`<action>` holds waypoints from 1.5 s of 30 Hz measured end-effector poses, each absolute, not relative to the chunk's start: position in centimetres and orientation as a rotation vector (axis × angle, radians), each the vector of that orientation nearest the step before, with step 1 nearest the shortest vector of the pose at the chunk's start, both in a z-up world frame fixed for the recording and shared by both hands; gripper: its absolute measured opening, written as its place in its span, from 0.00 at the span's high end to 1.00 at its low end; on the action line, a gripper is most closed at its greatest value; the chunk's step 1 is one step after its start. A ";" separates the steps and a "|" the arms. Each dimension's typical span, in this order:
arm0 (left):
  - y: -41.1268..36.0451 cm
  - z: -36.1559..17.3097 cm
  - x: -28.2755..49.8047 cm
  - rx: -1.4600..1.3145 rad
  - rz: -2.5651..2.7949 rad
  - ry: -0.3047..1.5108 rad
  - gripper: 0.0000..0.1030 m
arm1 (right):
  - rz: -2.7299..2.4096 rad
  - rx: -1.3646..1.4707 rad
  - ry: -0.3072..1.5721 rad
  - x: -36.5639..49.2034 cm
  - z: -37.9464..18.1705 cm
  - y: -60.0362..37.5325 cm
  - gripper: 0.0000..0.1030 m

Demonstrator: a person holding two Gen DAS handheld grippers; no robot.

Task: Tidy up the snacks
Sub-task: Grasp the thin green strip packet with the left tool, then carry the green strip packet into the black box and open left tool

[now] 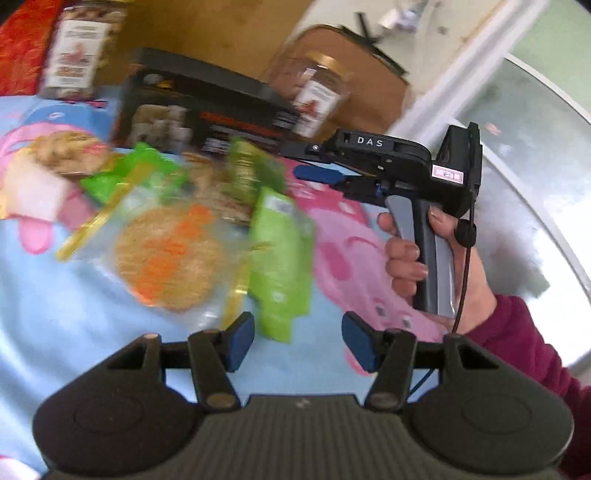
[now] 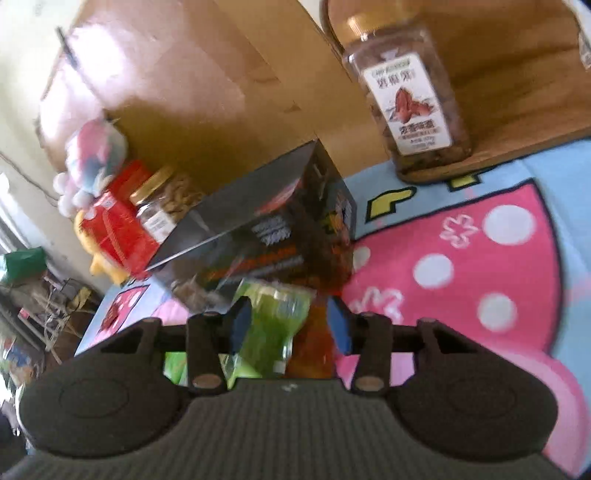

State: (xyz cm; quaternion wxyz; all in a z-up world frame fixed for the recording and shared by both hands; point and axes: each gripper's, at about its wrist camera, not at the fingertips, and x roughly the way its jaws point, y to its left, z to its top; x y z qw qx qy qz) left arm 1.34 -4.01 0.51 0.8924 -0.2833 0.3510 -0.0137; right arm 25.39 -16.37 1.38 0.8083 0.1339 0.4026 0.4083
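snack packets (image 1: 280,258) lie loose ahead of the released left hand-held gripper (image 1: 297,341); right hand-held gripper (image 2: 288,325), unclenched around a green packet (image 2: 273,317), may nudge the box (image 2: 258,229).

Motion blur smears the snack packets (image 1: 207,221).

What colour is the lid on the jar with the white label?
Gold; the jar and its lid show best in the right wrist view.

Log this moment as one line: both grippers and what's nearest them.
left gripper: open, empty, above cookie bag | right gripper: open, green packet between its fingers, contact unclear | black box: behind packet
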 end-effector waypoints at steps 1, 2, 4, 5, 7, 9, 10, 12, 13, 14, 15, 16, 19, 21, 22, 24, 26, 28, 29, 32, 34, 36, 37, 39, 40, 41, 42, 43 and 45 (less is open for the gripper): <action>-3.4 0.5 1.1 -0.594 -0.014 0.725 0.51 | 0.864 0.249 0.851 25.7 1.1 -15.4 0.59; -2.8 0.5 0.9 -0.607 0.000 0.716 0.51 | 0.857 0.208 0.854 26.0 0.6 -14.6 0.64; -1.8 0.7 0.5 -0.624 0.021 0.701 0.51 | 0.887 0.197 0.902 26.3 -0.6 -13.9 0.67; -1.6 0.9 0.4 -0.613 0.045 0.697 0.51 | 0.915 0.209 0.907 25.6 -0.7 -14.1 0.67; -1.1 1.1 0.1 -0.597 0.081 0.683 0.50 | 0.992 0.197 0.919 23.3 -0.3 -14.9 0.67; -0.8 1.3 -0.4 -0.622 0.067 0.673 0.48 | 1.032 0.164 0.885 20.9 0.7 -16.2 0.66; -0.9 1.5 -0.4 -0.626 0.055 0.665 0.48 | 1.022 0.176 0.846 19.7 1.4 -17.3 0.66; -1.2 1.8 -1.2 -0.635 0.027 0.650 0.47 | 0.976 0.225 0.781 17.3 2.5 -20.1 0.61; -1.5 2.0 -1.3 -0.640 0.005 0.646 0.45 | 0.962 0.254 0.774 16.4 2.6 -21.3 0.59; -1.8 2.1 -1.3 -0.646 -0.015 0.644 0.40 | 0.958 0.277 0.782 15.6 2.4 -22.4 0.56; -2.2 2.2 -1.1 -0.645 -0.032 0.644 0.36 | 0.953 0.288 0.802 14.6 2.1 -23.2 0.56; -2.6 2.3 -0.7 -0.637 -0.044 0.643 0.35 | 0.955 0.284 0.823 13.9 1.8 -23.8 0.56; -3.8 2.3 1.4 -0.594 -0.068 0.666 0.34 | 0.960 0.260 0.863 11.7 0.6 -24.7 0.56; -4.2 1.8 3.3 -0.569 -0.062 0.693 0.34 | 0.959 0.236 0.851 10.3 0.2 -24.6 0.56; -4.3 1.4 4.1 -0.570 -0.060 0.715 0.34 | 0.953 0.210 0.818 9.6 0.3 -24.3 0.55; -4.3 0.2 5.8 -0.625 -0.100 0.767 0.38 | 0.953 0.149 0.782 8.9 0.5 -23.7 0.50; -4.3 -0.7 6.6 -0.694 -0.123 0.771 0.44 | 0.960 0.129 0.762 8.8 0.4 -23.1 0.46; -4.7 -1.0 6.8 -0.728 -0.147 0.795 0.67 | 0.967 0.088 0.733 8.7 0.1 -23.0 0.46; -4.9 -1.1 6.7 -0.738 -0.153 0.790 0.73 | 0.966 0.069 0.718 8.5 0.1 -22.9 0.45; -5.4 -1.1 6.2 -0.725 -0.140 0.779 0.73 | 0.969 0.057 0.686 8.1 -0.2 -23.0 0.43; -5.6 -1.2 6.3 -0.733 -0.135 0.773 0.73 | 0.975 0.077 0.679 8.3 -0.3 -23.2 0.43; -5.7 -1.0 6.5 -0.737 -0.127 0.768 0.84 | 0.978 0.096 0.678 8.3 -0.4 -23.3 0.40; -5.6 -0.8 6.7 -0.732 -0.121 0.765 0.92 | 0.983 0.106 0.679 8.4 -0.4 -23.4 0.39; -4.8 -0.6 6.5 -0.788 -0.163 0.747 0.95 | 1.004 0.119 0.686 8.4 -0.4 -23.4 0.31; -4.4 -0.5 6.4 -0.798 -0.165 0.740 0.95 | 1.005 0.106 0.679 8.2 -0.4 -23.4 0.30; -4.4 -0.3 6.4 -0.783 -0.156 0.734 0.95 | 1.006 0.094 0.674 8.0 -0.3 -23.2 0.28; -4.4 -0.2 6.4 -0.764 -0.143 0.734 0.95 | 1.004 0.087 0.670 7.9 -0.3 -23.1 0.26; -4.4 -0.3 6.5 -0.762 -0.138 0.741 0.95 | 1.003 0.087 0.671 7.9 -0.3 -23.0 0.25; -4.4 -0.6 6.7 -0.790 -0.150 0.753 0.95 | 0.990 0.066 0.664 7.8 -0.3 -22.6 0.25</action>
